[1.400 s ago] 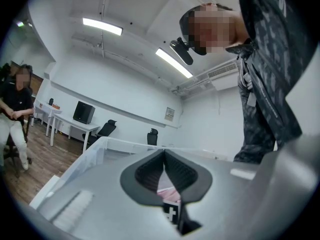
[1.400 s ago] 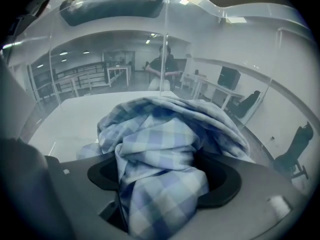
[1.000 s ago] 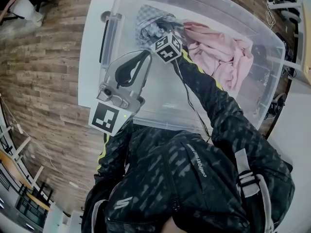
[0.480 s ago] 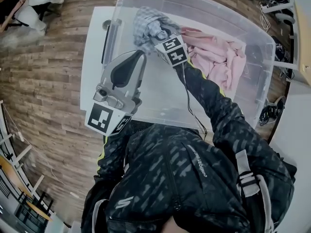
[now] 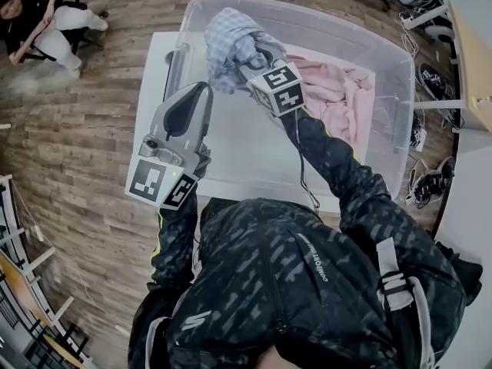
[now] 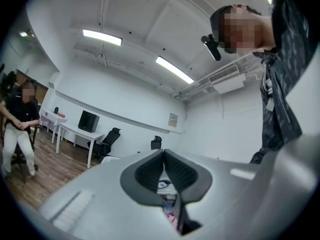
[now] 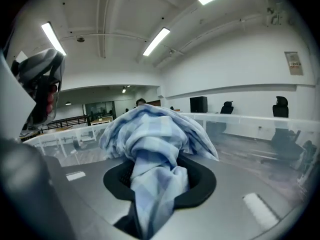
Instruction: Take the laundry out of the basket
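While the right gripper [image 7: 159, 176] jaws pinch a blue checked cloth [image 7: 152, 134] over the clear basket [image 5: 387, 61], the left gripper [image 6: 163, 155] jaws sit closed, empty.

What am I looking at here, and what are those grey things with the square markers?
No robot: a person wearing a head camera holds a gripper in each hand. The top-down picture is from the head; the other two look along each gripper's jaws. The right gripper is shut on a blue checked cloth, over a corner of the clear basket on a white table. A pink garment lies inside the basket. The left gripper is shut and empty.
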The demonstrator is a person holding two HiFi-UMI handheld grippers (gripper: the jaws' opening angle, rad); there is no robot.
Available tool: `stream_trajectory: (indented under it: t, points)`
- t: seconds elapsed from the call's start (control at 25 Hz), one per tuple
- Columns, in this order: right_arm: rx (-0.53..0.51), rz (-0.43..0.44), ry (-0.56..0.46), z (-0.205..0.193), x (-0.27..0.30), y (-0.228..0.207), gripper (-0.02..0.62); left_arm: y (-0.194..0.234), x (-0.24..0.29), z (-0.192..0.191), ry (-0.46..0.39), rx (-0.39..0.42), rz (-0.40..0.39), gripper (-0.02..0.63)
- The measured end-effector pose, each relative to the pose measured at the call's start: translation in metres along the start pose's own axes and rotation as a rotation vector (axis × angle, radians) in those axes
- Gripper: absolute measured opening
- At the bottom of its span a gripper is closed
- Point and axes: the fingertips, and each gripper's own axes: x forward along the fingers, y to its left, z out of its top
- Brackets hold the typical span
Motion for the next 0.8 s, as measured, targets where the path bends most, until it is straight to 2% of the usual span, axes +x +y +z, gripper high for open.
stream_trajectory:
  t: [0.44, 0.68, 0.8]
  points:
    - [0.006, -0.006, -0.164, 0.06, -0.068, 0.02, 0.144, -0.019, -0.034, 0.026, -0.001, 0.033, 0.031, 0.011]
    - [0.027, 0.006, -0.234, 0.081, -0.098, 0.042, 0.144, -0.031, -0.061, 0.035, -0.006, 0.108, 0.051, 0.011]
    - [0.035, 0.019, -0.268, 0.093, -0.112, 0.048, 0.144, -0.037, -0.067, 0.04, -0.005, 0.12, 0.066, 0.011]
